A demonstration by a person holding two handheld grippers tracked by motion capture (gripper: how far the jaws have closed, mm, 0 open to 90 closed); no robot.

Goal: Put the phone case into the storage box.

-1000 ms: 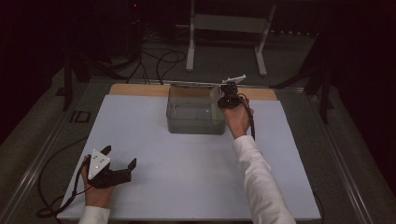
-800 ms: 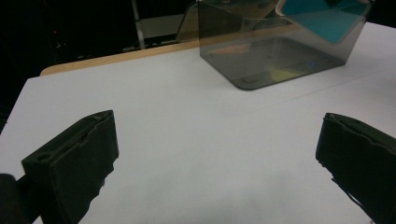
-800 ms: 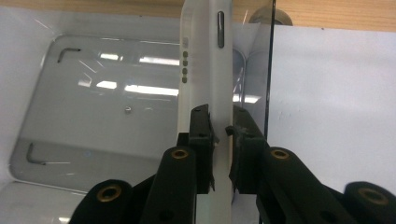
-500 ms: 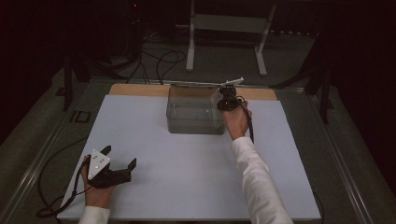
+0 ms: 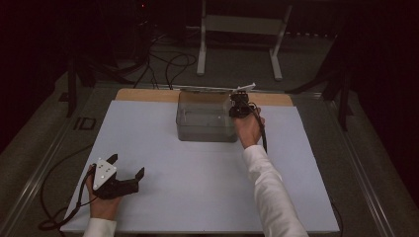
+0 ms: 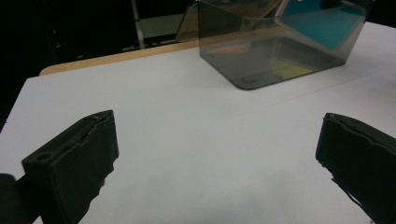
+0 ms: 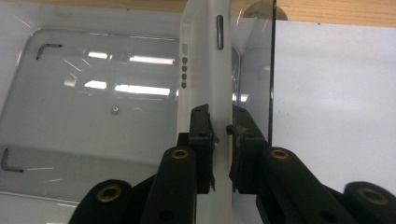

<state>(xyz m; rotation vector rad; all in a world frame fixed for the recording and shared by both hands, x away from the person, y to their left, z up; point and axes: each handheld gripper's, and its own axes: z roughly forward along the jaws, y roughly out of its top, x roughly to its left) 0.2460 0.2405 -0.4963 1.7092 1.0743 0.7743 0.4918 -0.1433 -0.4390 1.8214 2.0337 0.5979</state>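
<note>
My right gripper (image 7: pixel 219 119) is shut on a slim white device (image 7: pixel 205 56), a flat slab with a side button and a row of small holes. It holds the device edge-on over the right end of a clear plastic box (image 7: pixel 272 70). In the high view the right gripper (image 5: pixel 241 96) hovers at the box's (image 5: pixel 205 118) far right corner, and the white device (image 5: pixel 245 88) sticks out above it. My left gripper (image 5: pixel 127 164) rests at the table's near left, jaws wide open. Nothing lies between the jaws of the left gripper (image 6: pixel 217 135).
Two small L-shaped hex keys (image 7: pixel 46 46) (image 7: pixel 9 163) and a tiny screw (image 7: pixel 113 110) lie on the box floor. The white table top (image 5: pixel 197 187) has a wooden strip (image 5: pixel 143 95) along its far edge. Cables and a metal stand (image 5: pixel 202 39) are beyond it.
The right gripper and the white device have barely shifted over the box's corner. The left gripper has stayed put.
</note>
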